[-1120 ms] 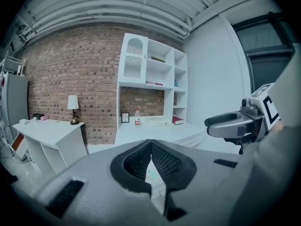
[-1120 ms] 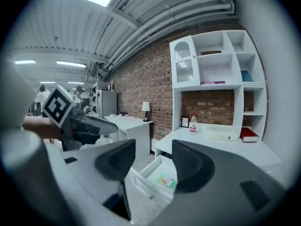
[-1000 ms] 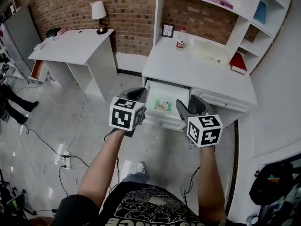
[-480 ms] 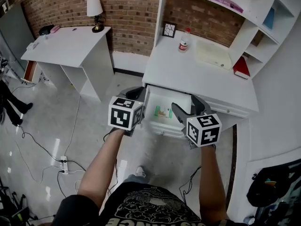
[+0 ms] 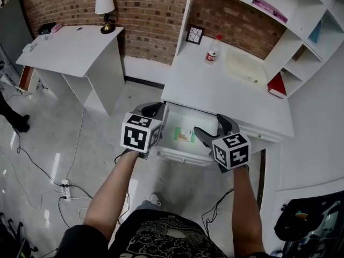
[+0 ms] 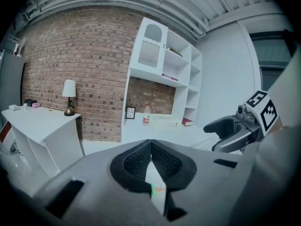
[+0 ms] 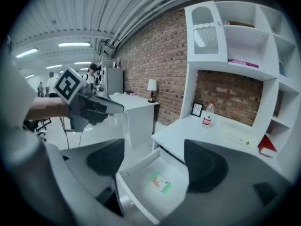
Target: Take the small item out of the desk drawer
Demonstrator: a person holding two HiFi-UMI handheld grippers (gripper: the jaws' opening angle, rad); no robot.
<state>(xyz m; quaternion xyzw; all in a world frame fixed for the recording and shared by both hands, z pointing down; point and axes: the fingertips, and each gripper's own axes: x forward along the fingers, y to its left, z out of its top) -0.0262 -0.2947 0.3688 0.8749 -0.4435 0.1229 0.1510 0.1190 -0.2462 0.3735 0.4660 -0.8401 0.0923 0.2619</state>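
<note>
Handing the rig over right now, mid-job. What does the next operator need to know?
Left hand-held gripper: shut, empty, by the left side of the drawer.
Right hand-held gripper: open, jaws have just been opening, nothing between them, over the drawer's right side.
The drawer is pulled out from the desk; the small green item lies flat inside.
Done: drawer open. Left: reach in, grasp the item, lift it out.

A brick wall stands behind a white table with a lamp; the grey floor shines.
</note>
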